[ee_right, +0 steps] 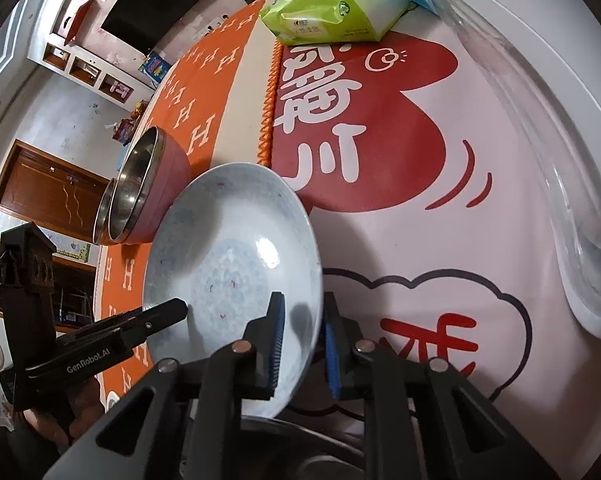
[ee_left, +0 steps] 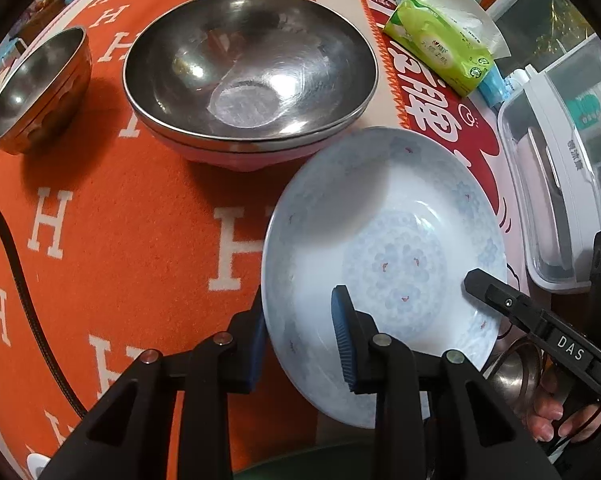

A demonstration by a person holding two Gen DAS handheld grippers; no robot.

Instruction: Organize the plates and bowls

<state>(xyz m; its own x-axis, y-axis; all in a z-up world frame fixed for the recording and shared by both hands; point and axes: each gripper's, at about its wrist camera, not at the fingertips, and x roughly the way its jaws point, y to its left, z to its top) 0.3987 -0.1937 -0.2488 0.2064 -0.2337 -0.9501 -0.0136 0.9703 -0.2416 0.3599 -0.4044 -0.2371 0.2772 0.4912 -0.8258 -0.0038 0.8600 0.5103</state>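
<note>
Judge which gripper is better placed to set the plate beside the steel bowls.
Left, probably: the left gripper holds the plate by the rim nearest the large steel bowl; the right gripper holds the far rim.

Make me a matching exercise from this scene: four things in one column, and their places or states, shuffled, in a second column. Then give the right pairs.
Things
1. white plate
2. large steel bowl
3. small steel bowl
4. green tissue pack

Places or states
A. on the red and white printed cloth, far side
B. held at its rim by both the left gripper and the right gripper
C. alone at the left edge of the orange cloth
D. nested in a pink-sided bowl on the orange cloth

Pairs: 1-B, 2-D, 3-C, 4-A
</note>
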